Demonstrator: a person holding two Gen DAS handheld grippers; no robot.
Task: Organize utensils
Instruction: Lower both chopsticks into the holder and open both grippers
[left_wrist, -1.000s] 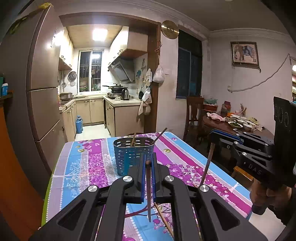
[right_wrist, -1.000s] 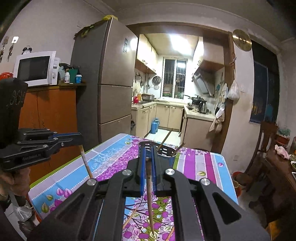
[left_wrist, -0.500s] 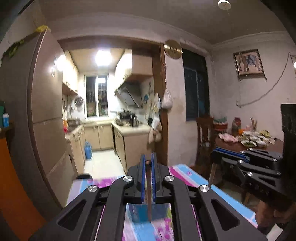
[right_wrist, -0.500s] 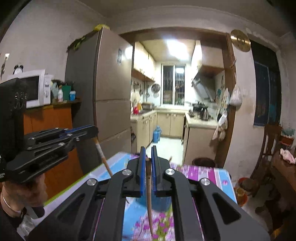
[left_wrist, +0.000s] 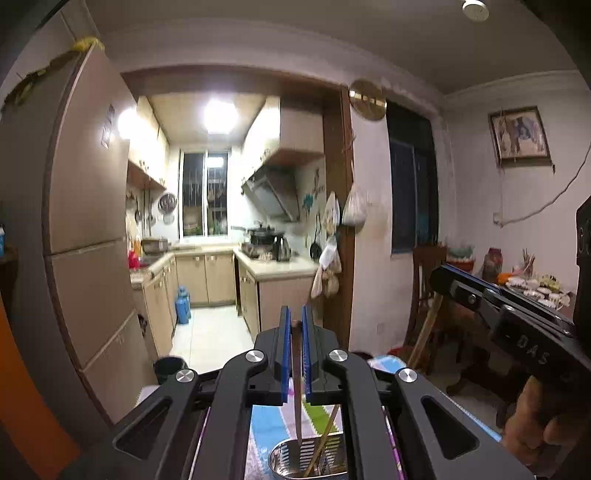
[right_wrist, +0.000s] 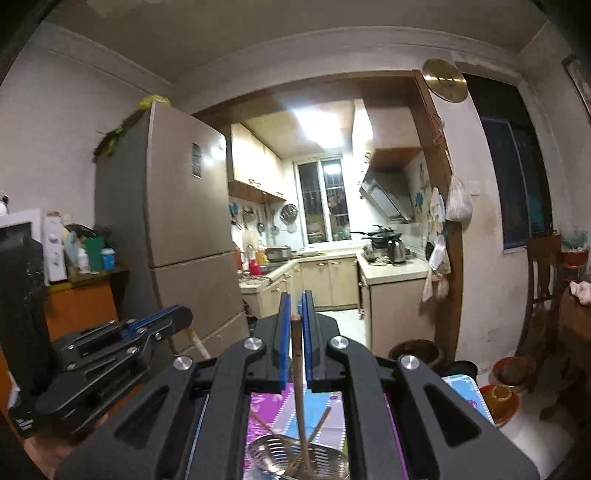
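My left gripper (left_wrist: 295, 321) is shut on a brown chopstick (left_wrist: 297, 402) that hangs down with its tip in the metal utensil holder (left_wrist: 291, 458) below. My right gripper (right_wrist: 295, 306) is shut on another chopstick (right_wrist: 300, 413), its tip also inside the holder (right_wrist: 266, 450). Other chopsticks (left_wrist: 321, 439) lean in the holder. Each gripper shows in the other's view: the right one (left_wrist: 443, 277) at the right, the left one (right_wrist: 181, 314) at the left, each with its chopstick.
The holder stands on a table with a floral cloth (right_wrist: 266, 406). A fridge (left_wrist: 85, 221) is at the left, a kitchen doorway (left_wrist: 221, 258) ahead, a wooden chair (left_wrist: 424, 295) and a cluttered dining table (left_wrist: 532, 288) at the right.
Both grippers have risen and moved forward over the holder, which now sits directly below. The chopstick tips have come into the holder's mouth.
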